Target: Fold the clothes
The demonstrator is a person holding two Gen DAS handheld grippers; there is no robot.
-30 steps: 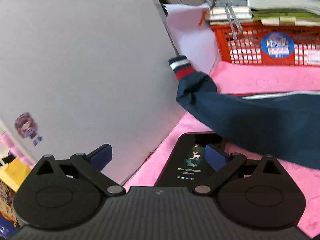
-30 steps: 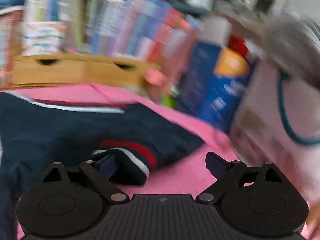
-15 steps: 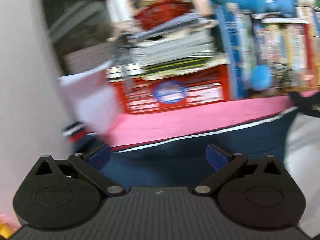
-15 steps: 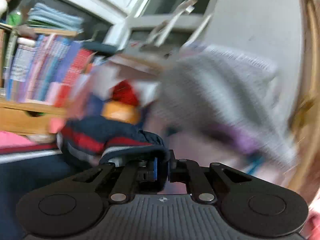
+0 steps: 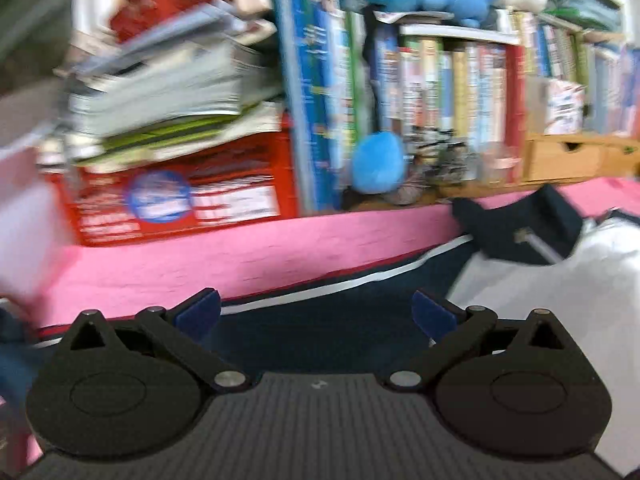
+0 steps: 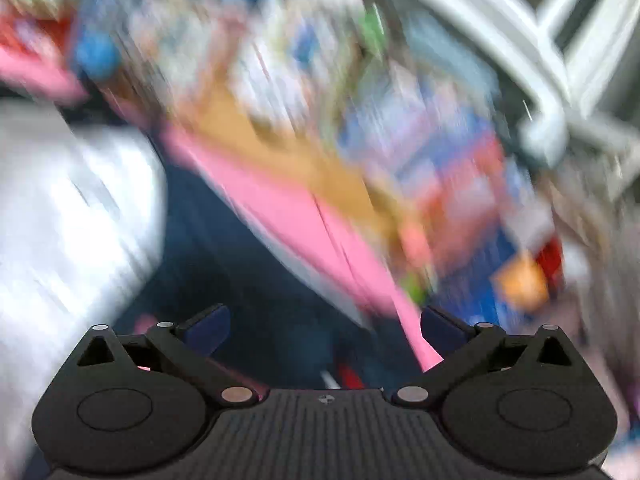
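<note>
left gripper (image 5: pixel 316 316): jaws wide apart, nothing between them, over the navy cloth
right gripper (image 6: pixel 324 328): jaws opening, nothing pinched; view badly smeared
navy jacket (image 5: pixel 320 320): lies on the pink cover (image 5: pixel 240 256), lower centre, white lining (image 5: pixel 560 288) showing at right
risk: a sleeve dropped loosely may slide back and undo the fold; a fast swing could knock the red crate (image 5: pixel 180 200), centre left
count: one jacket, two grippers, one crate, one blue plush (image 5: pixel 378 168); books too many and blurred to count
</note>
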